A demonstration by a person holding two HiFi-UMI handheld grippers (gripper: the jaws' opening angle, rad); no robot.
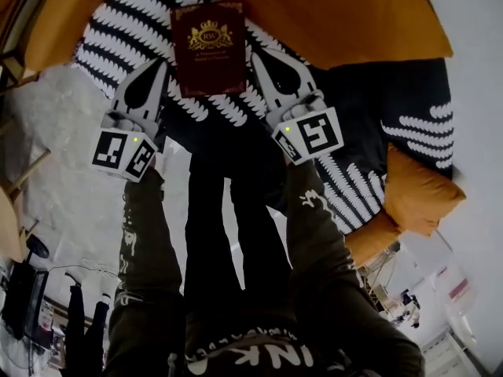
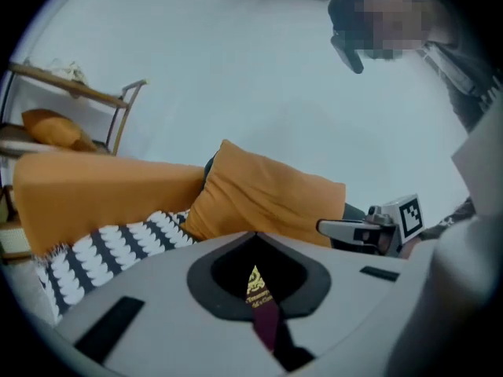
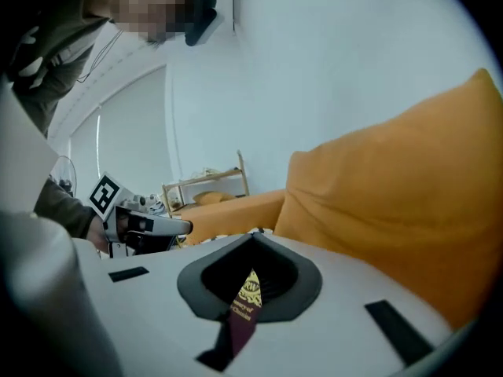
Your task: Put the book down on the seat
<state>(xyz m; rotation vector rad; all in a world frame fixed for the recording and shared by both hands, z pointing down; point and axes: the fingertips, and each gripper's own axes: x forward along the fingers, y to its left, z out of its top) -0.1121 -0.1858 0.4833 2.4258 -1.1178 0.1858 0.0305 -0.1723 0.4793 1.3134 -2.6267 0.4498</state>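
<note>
Sleeves [image 1: 318, 234] outstretched; maroon book [image 1: 208, 49] is clamped by left claw [image 1: 163, 65] and right claw [image 1: 259, 60], mid-carry; lowering onto striped seat [image 1: 126, 38] is due.

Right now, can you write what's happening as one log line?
left gripper: shut on book | right gripper: shut on book | book: held over patterned seat, not down yet

dim, cool, even light with soft shadows; the pale wall [image 2: 236, 77] looks flat and washed. strong fisheye bending throughout, black corners in both gripper views, and blur along the lower edges, nearest the lens.
</note>
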